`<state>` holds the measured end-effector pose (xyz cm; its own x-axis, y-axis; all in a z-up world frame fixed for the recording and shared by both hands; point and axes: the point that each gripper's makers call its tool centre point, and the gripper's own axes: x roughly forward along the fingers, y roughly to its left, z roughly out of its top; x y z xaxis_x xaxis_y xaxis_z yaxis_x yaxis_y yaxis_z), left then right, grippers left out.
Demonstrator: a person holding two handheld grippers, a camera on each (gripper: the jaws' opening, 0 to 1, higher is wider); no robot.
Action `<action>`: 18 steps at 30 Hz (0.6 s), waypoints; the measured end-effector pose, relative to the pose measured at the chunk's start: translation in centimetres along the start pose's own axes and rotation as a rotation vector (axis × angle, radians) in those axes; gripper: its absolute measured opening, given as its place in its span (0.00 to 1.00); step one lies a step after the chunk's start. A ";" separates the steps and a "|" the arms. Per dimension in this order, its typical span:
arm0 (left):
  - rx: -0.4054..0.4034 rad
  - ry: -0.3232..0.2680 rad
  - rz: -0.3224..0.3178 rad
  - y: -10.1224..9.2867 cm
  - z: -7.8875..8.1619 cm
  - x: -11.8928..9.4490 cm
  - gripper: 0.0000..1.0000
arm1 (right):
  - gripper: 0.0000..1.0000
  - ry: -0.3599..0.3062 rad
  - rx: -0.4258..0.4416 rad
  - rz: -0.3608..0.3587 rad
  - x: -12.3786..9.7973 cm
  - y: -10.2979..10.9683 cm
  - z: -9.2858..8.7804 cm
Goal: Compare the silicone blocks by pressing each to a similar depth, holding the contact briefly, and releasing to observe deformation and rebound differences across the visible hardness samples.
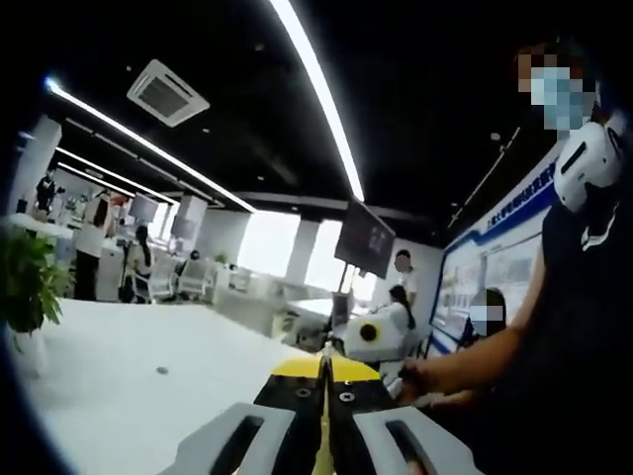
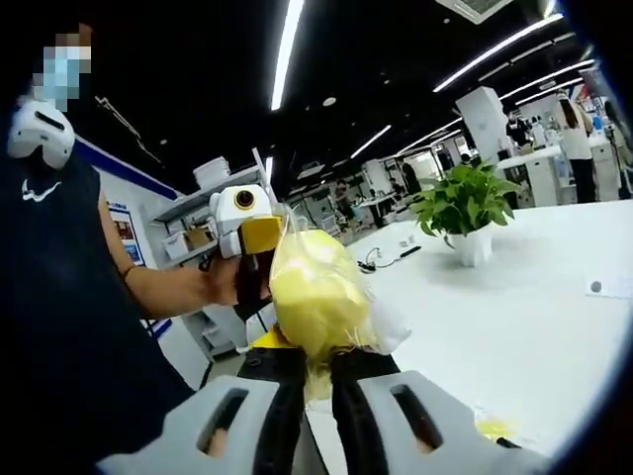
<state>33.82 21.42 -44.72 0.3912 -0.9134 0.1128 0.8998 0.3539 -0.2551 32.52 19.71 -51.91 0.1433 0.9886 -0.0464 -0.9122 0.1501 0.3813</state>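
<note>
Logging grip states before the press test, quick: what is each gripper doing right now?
Left gripper: shut, nothing visible between its jaws.
Right gripper: shut on the yellow bagged block.

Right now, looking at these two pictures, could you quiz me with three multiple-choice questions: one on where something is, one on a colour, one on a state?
1. Where is the potted plant?
A. on the white table
B. on the floor
C. on a shelf

2. What colour is the bagged block in the right tool?
A. blue
B. yellow
C. red

3. How do the left tool's jaws stand?
A. wide open
B. closed together
C. gripping a cup

Answers: 1 A, its white pot stands on the white table. 2 B, the block in clear wrap is yellow. 3 B, the jaws meet with nothing between.
</note>
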 end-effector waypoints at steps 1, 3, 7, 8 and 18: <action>-0.003 -0.006 -0.002 0.0 0.2 0.1 0.00 | 0.06 -0.015 0.049 0.014 0.1 0.2 0.2; 0.001 -0.009 -0.017 -0.2 0.4 0.1 0.00 | 0.07 -0.024 0.051 0.026 0.0 0.1 0.2; 0.000 -0.024 -0.043 -0.4 0.8 0.4 0.00 | 0.10 -0.030 0.008 0.013 -0.4 -0.1 0.6; -0.010 -0.029 -0.040 -0.2 0.9 0.5 0.00 | 0.11 -0.024 0.009 0.007 -0.5 -0.4 0.6; -0.102 -0.109 0.008 1.7 2.7 0.4 0.00 | 0.63 -0.072 -0.048 -0.170 -3.5 -3.9 1.8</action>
<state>35.98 22.24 -42.48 0.4220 -0.8813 0.2125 0.8745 0.3339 -0.3518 36.28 15.60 -51.55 0.3222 0.9458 -0.0398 -0.8897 0.3169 0.3287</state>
